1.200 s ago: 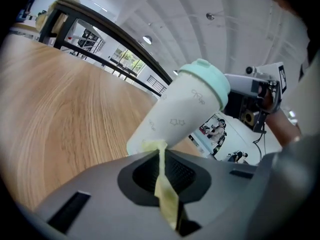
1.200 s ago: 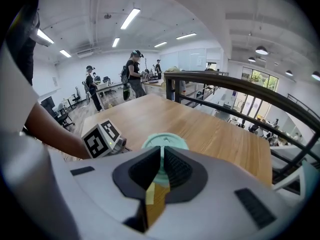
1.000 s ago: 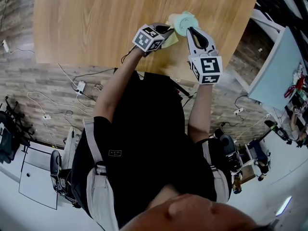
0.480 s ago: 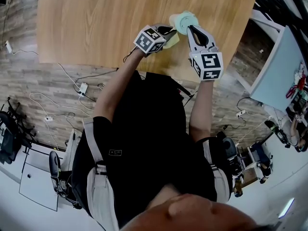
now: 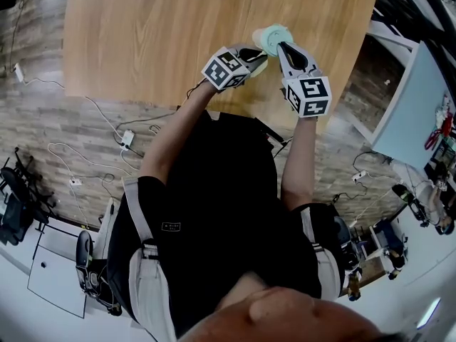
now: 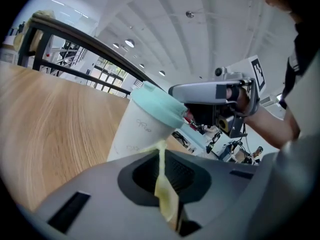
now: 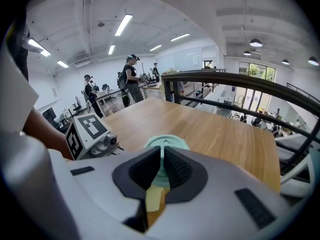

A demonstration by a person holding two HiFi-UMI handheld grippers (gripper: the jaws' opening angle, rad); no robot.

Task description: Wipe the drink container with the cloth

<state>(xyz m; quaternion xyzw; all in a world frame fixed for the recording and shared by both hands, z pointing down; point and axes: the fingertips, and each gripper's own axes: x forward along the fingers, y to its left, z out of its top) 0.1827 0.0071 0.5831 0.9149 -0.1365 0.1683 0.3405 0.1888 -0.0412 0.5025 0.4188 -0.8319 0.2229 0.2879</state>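
Jaws of the left gripper [image 6: 162, 164] pinch a thin yellow cloth [image 6: 165, 196], whose upper end lies against the white side of the drink container [image 6: 136, 131]. The right gripper [image 7: 162, 166] comes from above, its jaws clamped to a narrow slit on the rim of the teal lid [image 7: 166, 143]. The container stands near the edge of the wooden table [image 5: 157, 34], just in front of the person [image 5: 214, 191], whose 2 forearms reach over that edge.

We can read no word, number or brand anywhere; the only print, a faint grey scrawl on the cup [image 6: 131, 134] wall, just 9 o'clock of centre in the left gripper view, is illegible.
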